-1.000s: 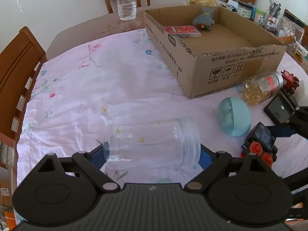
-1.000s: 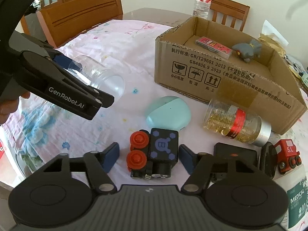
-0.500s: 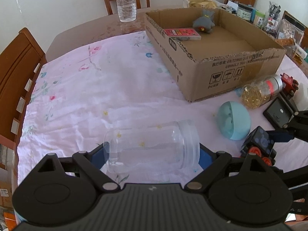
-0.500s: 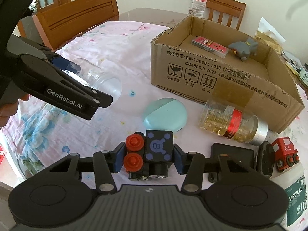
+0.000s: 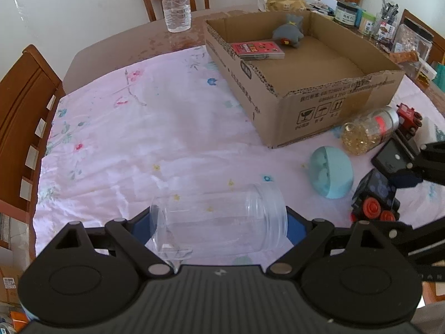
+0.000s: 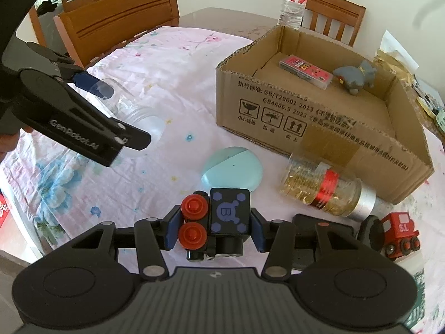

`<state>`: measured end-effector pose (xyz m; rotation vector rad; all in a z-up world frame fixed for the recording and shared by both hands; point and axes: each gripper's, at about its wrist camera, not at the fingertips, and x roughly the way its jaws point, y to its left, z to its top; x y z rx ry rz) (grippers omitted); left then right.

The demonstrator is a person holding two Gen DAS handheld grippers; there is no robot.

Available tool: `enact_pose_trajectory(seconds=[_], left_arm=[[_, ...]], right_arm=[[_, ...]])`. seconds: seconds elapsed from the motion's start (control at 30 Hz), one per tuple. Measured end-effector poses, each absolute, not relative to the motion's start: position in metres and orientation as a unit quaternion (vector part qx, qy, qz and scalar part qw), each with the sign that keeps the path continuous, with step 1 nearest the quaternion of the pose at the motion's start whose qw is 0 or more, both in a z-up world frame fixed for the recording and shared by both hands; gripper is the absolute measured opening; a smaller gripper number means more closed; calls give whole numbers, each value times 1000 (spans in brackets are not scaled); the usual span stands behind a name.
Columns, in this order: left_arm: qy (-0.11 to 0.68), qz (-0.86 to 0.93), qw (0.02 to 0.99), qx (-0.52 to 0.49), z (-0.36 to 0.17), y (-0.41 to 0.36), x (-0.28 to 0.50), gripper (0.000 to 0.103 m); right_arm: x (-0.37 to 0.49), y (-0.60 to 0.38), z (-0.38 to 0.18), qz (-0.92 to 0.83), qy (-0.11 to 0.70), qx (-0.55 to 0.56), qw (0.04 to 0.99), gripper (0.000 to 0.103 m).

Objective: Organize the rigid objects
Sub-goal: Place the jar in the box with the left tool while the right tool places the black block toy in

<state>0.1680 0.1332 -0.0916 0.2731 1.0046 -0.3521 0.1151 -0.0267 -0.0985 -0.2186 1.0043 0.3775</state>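
Our right gripper (image 6: 215, 229) has just clamped the black toy (image 6: 219, 222) near the cardboard box (image 6: 319, 128) (left gripper (image 5: 218, 222) still pinching the clear jar (image 5: 219, 222)), so both can go in.

water bottle (image 5: 175, 2) upright on table | wooden chairs (image 6: 119, 25) | floral tablecloth (image 5: 144, 139)

Bench (image 5: 111, 55), floral cloth (image 5: 139, 139): cardboard box (image 5: 319, 105); before it capsule jar (image 5: 367, 130), teal case (image 5: 331, 175), red train (image 6: 400, 233); behind, water bottle (image 5: 175, 2).
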Motion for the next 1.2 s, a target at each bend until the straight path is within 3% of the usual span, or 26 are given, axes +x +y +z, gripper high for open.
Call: enact_pose_trajectory(seconds=[0.53, 1.1, 1.2], left_arm=[[417, -231, 867, 146, -14, 100, 180, 91], [373, -218, 898, 80, -2, 22, 235, 91], [368, -191, 907, 70, -4, 17, 239, 99]], right_arm=[[140, -62, -33, 201, 456, -109, 860, 55], [189, -132, -1, 170, 405, -120, 890, 55], [199, -143, -1, 173, 403, -121, 891, 55]])
